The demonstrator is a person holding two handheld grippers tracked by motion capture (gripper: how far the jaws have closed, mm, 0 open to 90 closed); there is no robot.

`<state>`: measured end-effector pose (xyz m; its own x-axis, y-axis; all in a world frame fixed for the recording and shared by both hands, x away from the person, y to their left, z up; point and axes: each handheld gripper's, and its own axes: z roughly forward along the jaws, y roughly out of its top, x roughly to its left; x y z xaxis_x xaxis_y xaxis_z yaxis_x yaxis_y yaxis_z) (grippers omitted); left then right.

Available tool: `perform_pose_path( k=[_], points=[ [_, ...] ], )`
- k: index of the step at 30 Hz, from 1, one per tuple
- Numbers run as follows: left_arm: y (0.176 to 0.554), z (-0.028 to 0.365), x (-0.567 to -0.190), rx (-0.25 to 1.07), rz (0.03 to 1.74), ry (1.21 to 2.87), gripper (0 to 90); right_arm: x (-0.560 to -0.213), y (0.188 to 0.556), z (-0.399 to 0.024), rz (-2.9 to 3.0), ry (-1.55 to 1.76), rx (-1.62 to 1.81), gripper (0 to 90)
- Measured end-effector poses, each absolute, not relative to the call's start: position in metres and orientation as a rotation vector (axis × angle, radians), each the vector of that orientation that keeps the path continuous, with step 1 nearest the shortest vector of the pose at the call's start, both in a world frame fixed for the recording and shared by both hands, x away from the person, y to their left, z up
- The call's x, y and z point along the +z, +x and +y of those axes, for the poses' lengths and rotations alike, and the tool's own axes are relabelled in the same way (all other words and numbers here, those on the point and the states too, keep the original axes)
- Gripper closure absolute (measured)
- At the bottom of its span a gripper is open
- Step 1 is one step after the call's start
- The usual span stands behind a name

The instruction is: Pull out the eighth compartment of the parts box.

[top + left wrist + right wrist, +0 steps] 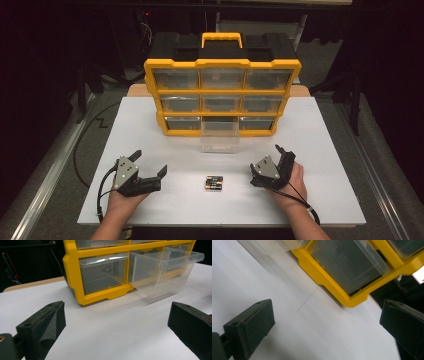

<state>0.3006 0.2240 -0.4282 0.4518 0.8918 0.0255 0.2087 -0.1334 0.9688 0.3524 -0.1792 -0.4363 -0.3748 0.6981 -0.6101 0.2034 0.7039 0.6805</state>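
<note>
So the batteries (214,183) are sitting on the white bench (325,150), a small pack lying flat, straight in front of the yellow organizer (222,63) and a bit nearer the person than the pulled-out clear drawer (219,134). That drawer is the bottom-middle one, slid out toward the person with its open top showing, which looks like it's set up as the drop spot for the pack. Makes sense why it's open while the other drawers are pushed in.

The left gripper (150,163) rests on the bench to the left of the batteries, jaws spread wide with nothing between them. The right gripper (267,162) sits to the right of the pack, also spread apart and empty; its own view looks at the organizer's lower corner. Both look parked on either side, probably so either hand can go in.

As for the pack, its long axis seems to run left-right, parallel to the organizer's front face. Which end is which is too small to tell.
</note>
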Motion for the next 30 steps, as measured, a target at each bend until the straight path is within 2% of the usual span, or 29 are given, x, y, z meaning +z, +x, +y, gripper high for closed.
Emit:
perform_pose_path(
  k=[22,30],
  points=[
    [0.306,0.226,-0.431,0.792,1.023,1.619,0.8,-0.421,0.355,-0.2,1.893,1.069,1.095,0.8],
    [0.308,0.225,-0.432,0.778,1.028,1.618,0.8,-0.42,0.354,-0.204,1.871,1.092,1.112,0.8]
  ],
)
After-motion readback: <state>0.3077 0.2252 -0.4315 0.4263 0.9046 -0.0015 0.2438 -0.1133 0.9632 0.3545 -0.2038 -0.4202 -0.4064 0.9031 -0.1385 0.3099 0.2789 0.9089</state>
